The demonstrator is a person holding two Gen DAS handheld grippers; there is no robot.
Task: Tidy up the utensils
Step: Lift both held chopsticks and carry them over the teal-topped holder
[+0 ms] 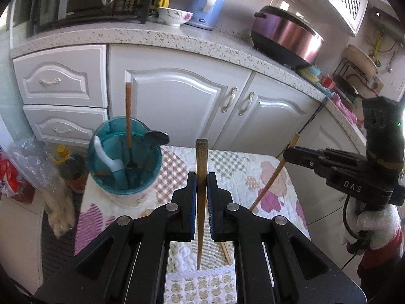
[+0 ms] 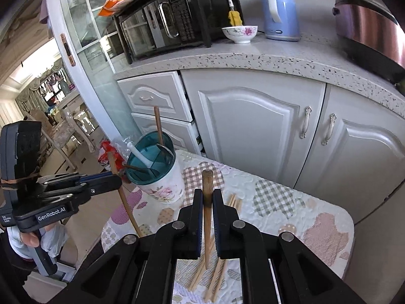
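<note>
Left hand-held gripper [image 1: 201, 177] clamped on upright chopstick [image 1: 201, 190]; right hand-held gripper [image 2: 207, 197] clamped on another [image 2: 207, 215]. Likely light, stiff, slippery; best pinched mid-shaft. Holder [image 1: 124, 167] near.

My left gripper [image 1: 201, 185] sat low at center frame, jaws pressed nearly together around a thin stick [image 1: 201, 202]. My right gripper [image 2: 208, 202] was clamped the same way on its own stick [image 2: 207, 217]. At the right edge of the left view, my white-gloved right hand [image 1: 374, 228] gripped the handle.
</note>
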